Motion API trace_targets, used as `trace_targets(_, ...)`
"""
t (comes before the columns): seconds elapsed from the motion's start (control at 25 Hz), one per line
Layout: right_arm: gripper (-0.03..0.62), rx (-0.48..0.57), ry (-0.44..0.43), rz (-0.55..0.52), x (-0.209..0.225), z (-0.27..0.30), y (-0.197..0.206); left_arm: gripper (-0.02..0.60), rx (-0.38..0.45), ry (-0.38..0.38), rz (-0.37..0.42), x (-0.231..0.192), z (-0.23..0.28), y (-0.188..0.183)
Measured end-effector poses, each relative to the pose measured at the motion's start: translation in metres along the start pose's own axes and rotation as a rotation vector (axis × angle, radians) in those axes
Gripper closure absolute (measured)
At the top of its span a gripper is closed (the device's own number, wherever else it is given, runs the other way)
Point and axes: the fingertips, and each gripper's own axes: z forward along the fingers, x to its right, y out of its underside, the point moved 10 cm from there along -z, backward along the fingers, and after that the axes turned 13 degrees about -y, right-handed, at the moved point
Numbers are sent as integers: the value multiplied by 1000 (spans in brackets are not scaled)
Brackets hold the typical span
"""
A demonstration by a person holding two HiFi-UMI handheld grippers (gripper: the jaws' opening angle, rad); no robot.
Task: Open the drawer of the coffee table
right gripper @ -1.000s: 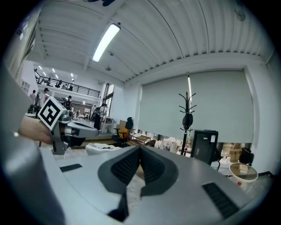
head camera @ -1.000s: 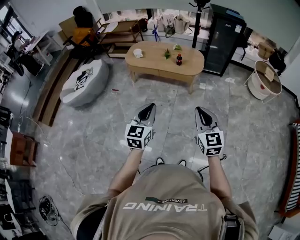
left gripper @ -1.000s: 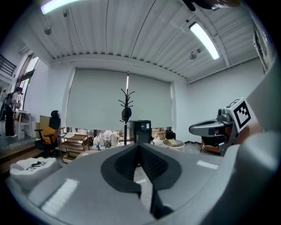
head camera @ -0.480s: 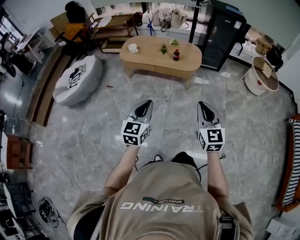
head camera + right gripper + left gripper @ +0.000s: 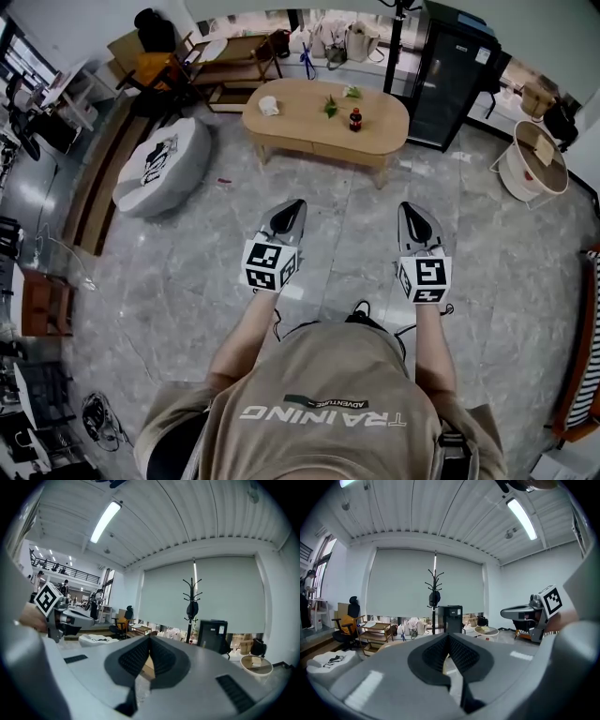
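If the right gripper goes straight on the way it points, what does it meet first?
Probably the coffee table, toward its right end; only bare floor lies between, though depth is hard to judge.

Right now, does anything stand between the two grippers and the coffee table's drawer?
Nothing visible does. Only bare floor lies between the left gripper, the right gripper and the drawer front of the coffee table. The grey beanbag sits off to the left.
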Motion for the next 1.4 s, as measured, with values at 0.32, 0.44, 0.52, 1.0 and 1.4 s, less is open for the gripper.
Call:
trace_targets(0.32, 591, -21, -30, 30, 76, -4, 20, 575, 4, -34, 21, 34, 50, -16)
trace_targets(0.44, 591, -21, -13, 53, 105, -1, 30, 575, -1, -31, 33, 34, 63, -22)
trace_targets(0.52, 591, -30, -9, 72, 112, 3, 38, 575, -2, -37, 44, 34, 64, -23)
trace_targets(1.0, 591, -105, -55, 52, 97, 63, 37, 575, -26, 29, 7, 6, 103, -4)
trace_targets(1.4, 591, -138, 44, 38, 75, 83, 24, 575, -4, 121, -25, -42, 132, 1)
